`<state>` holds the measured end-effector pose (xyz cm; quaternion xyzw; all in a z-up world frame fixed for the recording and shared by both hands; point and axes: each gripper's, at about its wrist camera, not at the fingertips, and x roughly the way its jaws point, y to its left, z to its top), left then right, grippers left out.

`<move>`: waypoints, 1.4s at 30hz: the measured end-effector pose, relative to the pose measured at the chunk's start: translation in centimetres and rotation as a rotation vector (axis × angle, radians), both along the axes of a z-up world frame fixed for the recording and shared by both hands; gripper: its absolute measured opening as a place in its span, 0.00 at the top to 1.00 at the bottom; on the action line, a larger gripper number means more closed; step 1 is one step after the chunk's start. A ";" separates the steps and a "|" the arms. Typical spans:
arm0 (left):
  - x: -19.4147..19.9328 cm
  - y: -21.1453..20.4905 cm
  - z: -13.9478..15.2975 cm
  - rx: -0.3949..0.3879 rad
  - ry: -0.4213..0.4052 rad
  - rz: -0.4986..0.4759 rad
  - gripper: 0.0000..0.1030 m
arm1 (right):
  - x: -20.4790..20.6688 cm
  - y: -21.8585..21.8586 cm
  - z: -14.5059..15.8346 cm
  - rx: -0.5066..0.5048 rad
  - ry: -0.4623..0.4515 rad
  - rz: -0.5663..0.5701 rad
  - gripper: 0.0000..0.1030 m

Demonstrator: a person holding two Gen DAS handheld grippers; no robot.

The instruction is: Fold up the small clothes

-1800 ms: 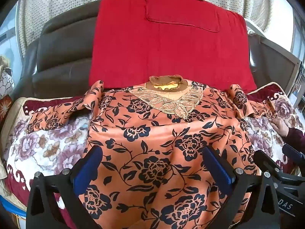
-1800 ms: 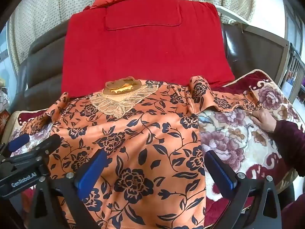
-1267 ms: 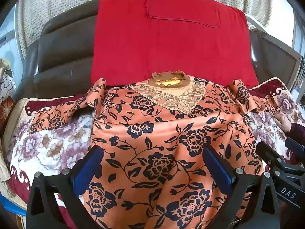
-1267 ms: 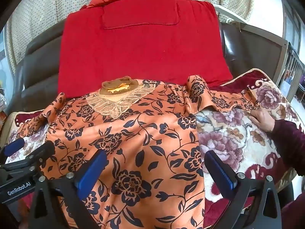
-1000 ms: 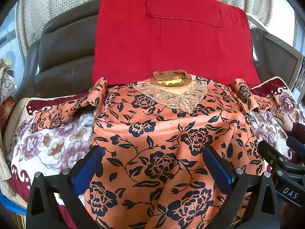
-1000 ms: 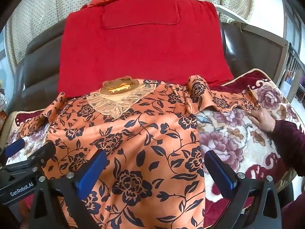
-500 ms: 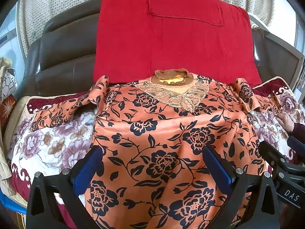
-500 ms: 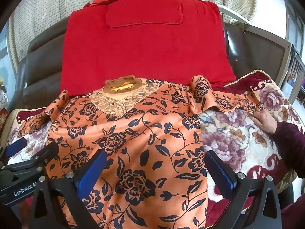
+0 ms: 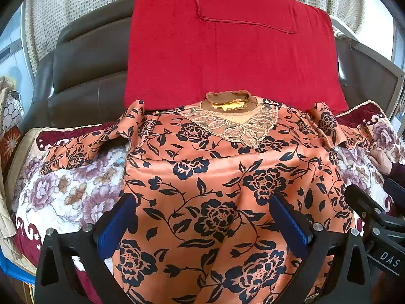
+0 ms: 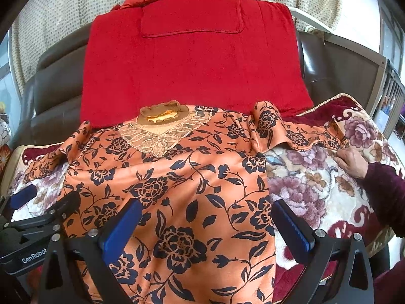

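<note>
Hovering over the orange floral blouse [image 9: 217, 177], left gripper [image 9: 202, 225] wide apart; right gripper [image 10: 205, 228] likewise, both empty

"DAS" marks the right gripper [image 9: 387, 262]; "GenRobot" the left gripper [image 10: 33, 252].

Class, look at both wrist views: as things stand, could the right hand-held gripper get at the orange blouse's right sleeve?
Probably yes. The right hand-held gripper is open over the blouse, and the right sleeve lies flat on the floral blanket with nothing over it. A bare hand rests at the cuff, so approach mid-sleeve.
</note>
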<state>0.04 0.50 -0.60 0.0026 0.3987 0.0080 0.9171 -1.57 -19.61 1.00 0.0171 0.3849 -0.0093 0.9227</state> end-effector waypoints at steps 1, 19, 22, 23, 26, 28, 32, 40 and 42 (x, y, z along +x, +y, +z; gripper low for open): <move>0.0 0.0 0.0 0.000 0.000 0.000 0.00 | 0.0 0.0 0.0 -0.001 0.000 0.001 0.00; 3.1 6.3 -4.4 -0.063 0.084 0.116 0.00 | 9.0 -12.9 -3.3 0.452 0.022 -0.232 0.00; 3.9 7.8 -5.4 -0.049 0.094 0.134 0.00 | 12.6 -19.8 -7.0 0.697 0.080 -0.359 0.00; 4.2 8.2 -5.7 -0.047 0.095 0.141 0.00 | 13.8 -22.9 -8.5 0.776 0.096 -0.418 0.01; 5.4 9.6 -6.8 -0.065 0.099 0.162 0.00 | 16.2 -28.2 -10.5 0.828 0.103 -0.521 0.08; 6.1 10.2 -7.3 -0.083 0.100 0.176 0.00 | 17.6 -30.9 -11.1 0.791 0.099 -0.561 0.09; 7.6 10.8 -8.4 -0.101 0.114 0.190 0.00 | 19.2 -34.4 -12.8 0.801 0.118 -0.647 0.23; 8.0 11.6 -9.5 -0.121 0.128 0.189 0.00 | 21.7 -38.5 -14.1 0.786 0.123 -0.784 0.91; 7.7 12.2 -9.4 -0.132 0.122 0.198 0.00 | 22.5 -39.2 -14.2 0.750 0.160 -0.800 0.92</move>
